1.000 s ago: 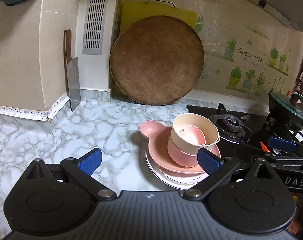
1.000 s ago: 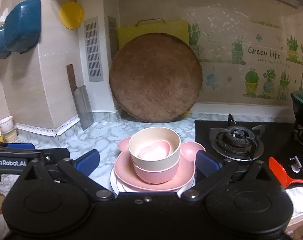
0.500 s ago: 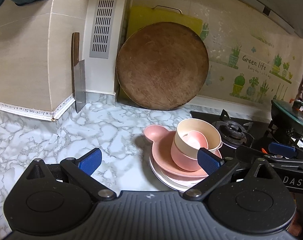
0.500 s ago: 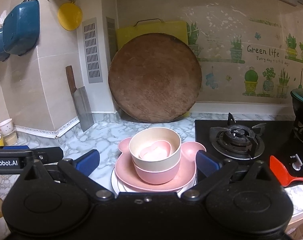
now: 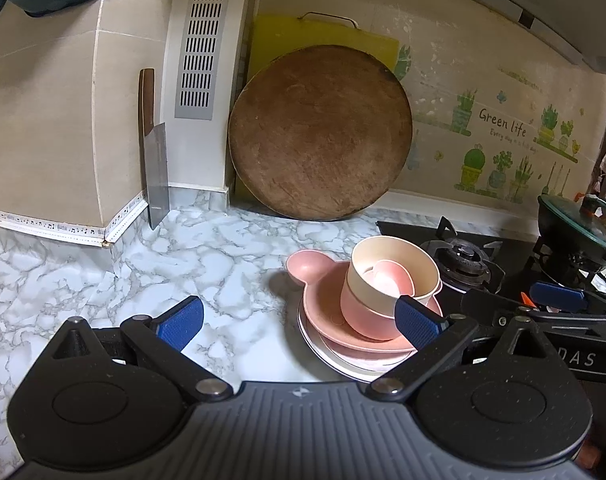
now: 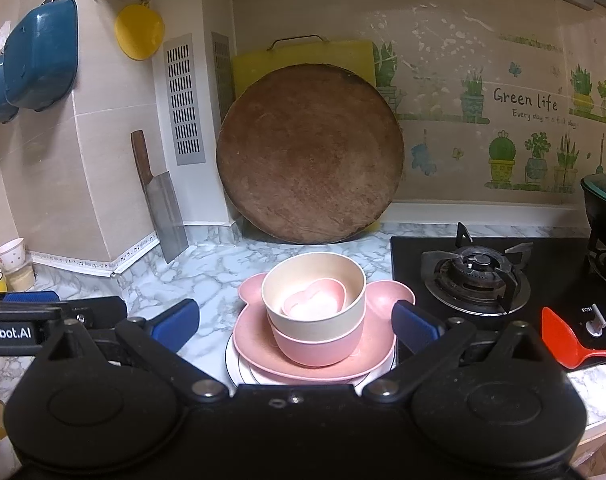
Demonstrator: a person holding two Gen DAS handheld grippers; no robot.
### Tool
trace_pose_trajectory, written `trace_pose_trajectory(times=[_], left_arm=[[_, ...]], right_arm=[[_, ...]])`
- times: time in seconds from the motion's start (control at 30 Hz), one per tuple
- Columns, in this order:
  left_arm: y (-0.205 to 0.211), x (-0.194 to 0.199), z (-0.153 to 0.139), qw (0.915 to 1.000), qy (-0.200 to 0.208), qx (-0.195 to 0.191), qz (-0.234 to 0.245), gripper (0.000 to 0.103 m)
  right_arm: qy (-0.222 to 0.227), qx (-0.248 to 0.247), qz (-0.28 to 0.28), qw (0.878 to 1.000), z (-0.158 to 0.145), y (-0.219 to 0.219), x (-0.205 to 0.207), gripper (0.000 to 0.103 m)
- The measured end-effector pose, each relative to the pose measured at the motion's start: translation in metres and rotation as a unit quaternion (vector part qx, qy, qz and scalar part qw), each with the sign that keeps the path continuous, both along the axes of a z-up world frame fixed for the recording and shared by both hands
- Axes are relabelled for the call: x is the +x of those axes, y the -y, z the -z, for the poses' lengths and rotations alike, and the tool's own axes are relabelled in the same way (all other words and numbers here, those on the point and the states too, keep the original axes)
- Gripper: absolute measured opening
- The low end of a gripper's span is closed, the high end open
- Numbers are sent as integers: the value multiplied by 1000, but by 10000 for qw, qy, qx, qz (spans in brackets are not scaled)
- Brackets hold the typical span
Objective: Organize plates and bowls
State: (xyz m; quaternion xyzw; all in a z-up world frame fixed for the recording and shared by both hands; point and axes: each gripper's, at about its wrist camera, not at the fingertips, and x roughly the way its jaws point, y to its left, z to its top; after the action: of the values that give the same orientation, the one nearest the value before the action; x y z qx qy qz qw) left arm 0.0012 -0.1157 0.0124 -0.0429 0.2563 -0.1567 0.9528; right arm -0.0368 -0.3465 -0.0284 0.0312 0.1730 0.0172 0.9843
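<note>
Already nested on the marble worktop (image 6: pixel 207 276): heart-shaped pink dish (image 6: pixel 315 304), cream bowl (image 6: pixel 315 292), pink bowl (image 6: pixel 315 344), pink eared plate (image 6: pixel 259 340), white plate (image 6: pixel 233 360); seemingly little left, both jaws apart, empty.

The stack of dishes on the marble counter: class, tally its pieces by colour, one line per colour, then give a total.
Pink: 3, the heart-shaped small dish, the pink bowl and the eared pink plate.
Cream: 1, the cream bowl nested in the pink bowl.
White: at least 1, the white plate at the bottom; its edges may hide a second.
Total: 5 clearly visible.
</note>
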Motion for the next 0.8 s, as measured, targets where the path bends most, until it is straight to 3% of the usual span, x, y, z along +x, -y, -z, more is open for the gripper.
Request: trace_pose_trajectory(times=[0.8], left_arm=[[-2,6,7,9995,-288,-89,40,102]], right_arm=[[-132,35,17,9999,3,0,0,103]])
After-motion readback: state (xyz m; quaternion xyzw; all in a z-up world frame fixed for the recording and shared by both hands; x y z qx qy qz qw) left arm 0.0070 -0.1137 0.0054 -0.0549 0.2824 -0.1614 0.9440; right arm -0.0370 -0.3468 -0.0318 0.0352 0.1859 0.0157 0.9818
